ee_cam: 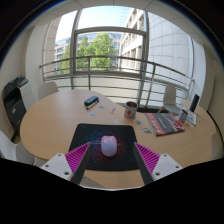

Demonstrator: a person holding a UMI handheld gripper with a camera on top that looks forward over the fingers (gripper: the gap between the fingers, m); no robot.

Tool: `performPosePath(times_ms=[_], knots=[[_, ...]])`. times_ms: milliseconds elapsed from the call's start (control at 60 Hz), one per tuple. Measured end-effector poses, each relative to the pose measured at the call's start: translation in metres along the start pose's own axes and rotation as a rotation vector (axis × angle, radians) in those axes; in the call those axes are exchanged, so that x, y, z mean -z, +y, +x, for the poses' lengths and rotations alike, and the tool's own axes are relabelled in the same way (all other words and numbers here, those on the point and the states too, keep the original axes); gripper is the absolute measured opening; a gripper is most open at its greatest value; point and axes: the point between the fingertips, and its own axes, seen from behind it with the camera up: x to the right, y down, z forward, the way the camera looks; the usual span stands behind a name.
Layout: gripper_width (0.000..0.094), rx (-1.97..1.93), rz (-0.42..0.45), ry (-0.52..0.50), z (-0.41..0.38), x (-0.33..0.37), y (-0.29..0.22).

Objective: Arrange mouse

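Observation:
A pale lilac mouse (108,147) lies on a black mouse mat (105,136) on the round wooden table (55,120). My gripper (111,160) is open, its pink-padded fingers (78,157) spread wide at either side of the mat's near end. The mouse stands between the fingers, nearer their tips, with a clear gap on both sides. It rests on the mat on its own.
Beyond the mat are a dark cup (131,109), a small dark object (91,101) and a colourful magazine (165,123) at the right. Chairs (170,97) stand round the table. A printer (14,100) is at the left. Large windows with a railing are behind.

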Motion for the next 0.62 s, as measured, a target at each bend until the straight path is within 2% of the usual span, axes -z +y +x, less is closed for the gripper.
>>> performPosePath(times_ms=[333,617], knots=[[0.0847,0.009,0.039,0.058,-0.003,0.142,0.032],[0.0847,0.026,0.047,0.087,0.0,0.176,0.048]])
